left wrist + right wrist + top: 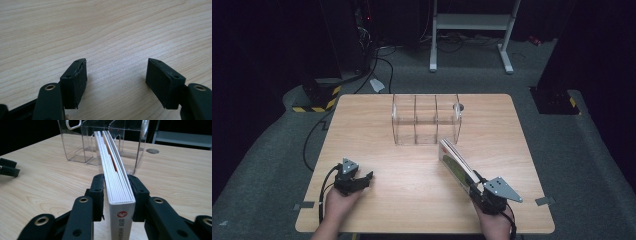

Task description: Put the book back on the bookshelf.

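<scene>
A white book (457, 165) stands on edge over the table's right half, its far end close to the clear acrylic rack (426, 119). My right gripper (479, 189) is shut on the book's near end; in the right gripper view the book (117, 182) sits between both pads, page edges up, pointing at the rack (105, 142). The rack has several upright dividers and stands at the table's back middle. My left gripper (362, 179) rests open at the front left, low over bare wood (116, 75), nothing between its jaws.
The wooden table (377, 150) has a round cable hole (459, 106) behind the rack's right end. My left gripper (7, 168) shows at the left edge of the right gripper view. Beyond the table are a white frame stand (472, 22) and floor cables (382, 65).
</scene>
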Motion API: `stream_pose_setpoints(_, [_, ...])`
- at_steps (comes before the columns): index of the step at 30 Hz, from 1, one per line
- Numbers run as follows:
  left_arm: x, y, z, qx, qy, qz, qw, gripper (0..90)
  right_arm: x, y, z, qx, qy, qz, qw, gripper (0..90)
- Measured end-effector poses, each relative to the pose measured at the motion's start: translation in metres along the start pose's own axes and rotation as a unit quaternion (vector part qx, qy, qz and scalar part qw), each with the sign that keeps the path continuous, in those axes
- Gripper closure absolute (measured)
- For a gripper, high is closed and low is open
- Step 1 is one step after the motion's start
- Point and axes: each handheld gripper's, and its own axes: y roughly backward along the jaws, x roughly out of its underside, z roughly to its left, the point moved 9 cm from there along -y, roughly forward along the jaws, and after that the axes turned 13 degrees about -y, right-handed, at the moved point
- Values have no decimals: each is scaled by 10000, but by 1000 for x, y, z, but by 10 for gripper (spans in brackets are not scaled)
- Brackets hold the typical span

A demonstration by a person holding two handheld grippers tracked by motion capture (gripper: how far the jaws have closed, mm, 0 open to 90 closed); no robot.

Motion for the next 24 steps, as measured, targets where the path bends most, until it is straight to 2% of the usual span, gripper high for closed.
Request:
stream_pose_setpoints(3, [0,0,0,-5,3,-7,10000,334,1,-1,2,143,245,-42,9996,742])
stream_pose_setpoints(9, [0,1,-1,7,-64,13,10000,337,1,-1,3,174,284,-50,9994,749])
stream_pose_setpoints(17, [0,1,0,12,-59,15,10000,337,-1,-1,0,131,57,47,9999,749])
stream_pose_setpoints(22, [0,1,-2,40,-85,2,10000,342,-5,-3,-6,115,-246,66,9996,751])
stream_pose_setpoints(24, [0,1,-2,56,-84,-5,9999,343,-10,-4,-5,135,-234,91,9996,752])
